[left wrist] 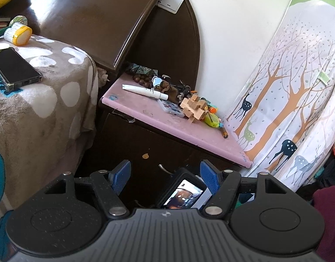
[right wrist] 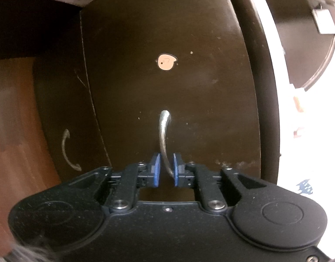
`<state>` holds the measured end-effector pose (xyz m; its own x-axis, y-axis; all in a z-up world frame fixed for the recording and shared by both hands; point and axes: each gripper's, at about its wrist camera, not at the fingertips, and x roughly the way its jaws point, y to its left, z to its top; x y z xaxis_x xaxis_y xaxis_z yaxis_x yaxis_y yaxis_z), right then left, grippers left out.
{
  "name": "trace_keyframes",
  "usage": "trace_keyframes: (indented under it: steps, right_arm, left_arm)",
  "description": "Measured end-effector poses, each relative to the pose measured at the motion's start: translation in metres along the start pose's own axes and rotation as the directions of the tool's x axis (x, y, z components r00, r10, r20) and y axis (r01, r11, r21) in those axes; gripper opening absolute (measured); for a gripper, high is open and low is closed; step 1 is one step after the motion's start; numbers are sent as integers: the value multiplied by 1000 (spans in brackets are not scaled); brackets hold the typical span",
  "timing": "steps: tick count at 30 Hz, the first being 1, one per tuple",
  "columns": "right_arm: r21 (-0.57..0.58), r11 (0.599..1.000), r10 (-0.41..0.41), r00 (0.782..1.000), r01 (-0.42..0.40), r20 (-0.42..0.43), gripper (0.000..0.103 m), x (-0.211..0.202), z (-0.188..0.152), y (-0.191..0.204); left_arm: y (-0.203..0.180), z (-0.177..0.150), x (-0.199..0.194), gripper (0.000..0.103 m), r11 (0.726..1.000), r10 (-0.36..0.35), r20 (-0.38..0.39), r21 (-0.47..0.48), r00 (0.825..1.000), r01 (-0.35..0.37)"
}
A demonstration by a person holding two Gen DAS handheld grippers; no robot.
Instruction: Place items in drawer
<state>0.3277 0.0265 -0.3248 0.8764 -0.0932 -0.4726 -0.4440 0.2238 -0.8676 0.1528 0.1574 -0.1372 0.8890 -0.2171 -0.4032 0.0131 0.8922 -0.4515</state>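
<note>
Right wrist view shows the right gripper low in the middle of the frame, its blue pads set either side of the curved metal handle on the dark drawer front. A slim gap shows beside the left pad, so the jaws look barely parted around the handle, not clenched on it. Whether the drawer is pulled out at all I cannot tell.

Left wrist view has the left gripper at the bottom, spread wide and empty. The items, among them a white pen-like tube and a wooden puzzle, lie on the pink desk at mid-frame. By my reading nothing is stowed yet; every item is left to move.
</note>
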Motion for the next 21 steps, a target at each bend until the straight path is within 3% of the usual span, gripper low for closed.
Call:
trace_keyframes:
  steps: [4, 6, 8, 9, 10, 12, 15, 17, 21]
  right_arm:
    - [49, 997, 56, 998, -55, -12, 45, -12, -7, -10]
    - [101, 991, 91, 996, -88, -23, 49, -19, -12, -17]
    - [178, 976, 139, 989, -129, -42, 61, -30, -19, -25]
    - [228, 960, 182, 982, -165, -56, 73, -35, -24, -29]
    - [280, 937, 236, 970, -209, -66, 78, -40, -28, -33]
    - [376, 886, 322, 944, -271, -79, 78, -50, -39, -40]
    - [514, 806, 391, 916, -294, -90, 81, -70, -61, -50]
    - [623, 715, 458, 886, -316, -76, 83, -80, -79, -54]
    - [761, 563, 542, 839, -324, -44, 84, -106, -116, -63]
  left_arm:
    - [2, 0, 2, 69, 1000, 22, -5, -1, 1000, -22]
    - [2, -1, 3, 69, 999, 36, -10, 3, 999, -36]
    - [1, -2, 5, 69, 999, 53, -18, 11, 998, -53]
    - [0, -3, 7, 69, 998, 60, -22, 15, 998, -60]
    - [0, -4, 8, 69, 998, 67, -28, 21, 997, -66]
    - [-2, -7, 11, 69, 996, 83, -41, 32, 996, -82]
    - [-6, -13, 17, 70, 993, 112, -69, 57, 991, -108]
    - [-8, -18, 22, 79, 988, 137, -94, 77, 986, -130]
    - [-17, -29, 30, 81, 982, 161, -139, 125, 977, -144]
